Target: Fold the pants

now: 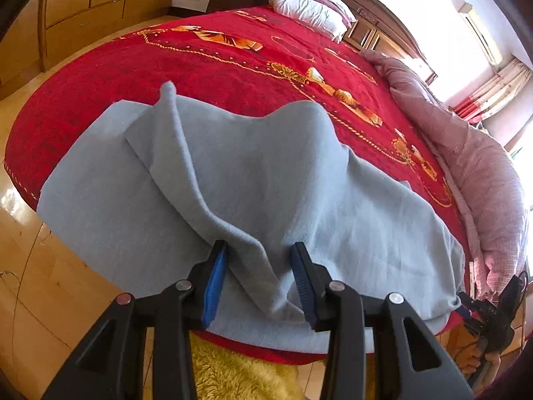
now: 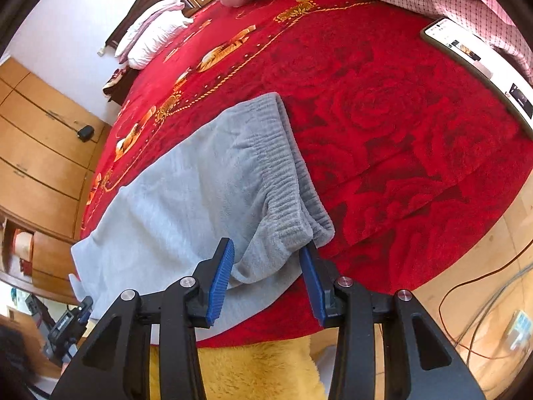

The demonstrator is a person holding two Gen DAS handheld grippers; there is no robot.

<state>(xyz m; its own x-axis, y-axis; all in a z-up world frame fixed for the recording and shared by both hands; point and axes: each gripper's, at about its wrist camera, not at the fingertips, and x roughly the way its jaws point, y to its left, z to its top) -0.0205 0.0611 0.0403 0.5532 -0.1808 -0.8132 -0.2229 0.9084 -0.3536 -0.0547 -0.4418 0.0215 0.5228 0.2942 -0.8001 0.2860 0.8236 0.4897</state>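
Light grey fleece pants [image 1: 266, 173] lie across the near edge of a red patterned bedspread [image 1: 216, 60]. My left gripper [image 1: 260, 245] has a raised fold of the leg cloth bunched between its blue pads [image 1: 215, 271], and a ridge runs away from it. My right gripper [image 2: 268, 243] holds the corner by the ribbed waistband [image 2: 283, 166]. The cloth fills the gap between its pads [image 2: 221, 276] and curls over the right fingertip. Each gripper shows small at the edge of the other's view.
A lit phone [image 2: 466, 53] lies on the bedspread [image 2: 399, 133] at the right. A pink checked quilt [image 1: 466, 166] is heaped along the far side, with pillows [image 1: 309, 3] at the headboard. Yellow fluffy cloth [image 2: 253, 370] sits below the grippers. Cables [image 2: 483, 316] cross the wood floor.
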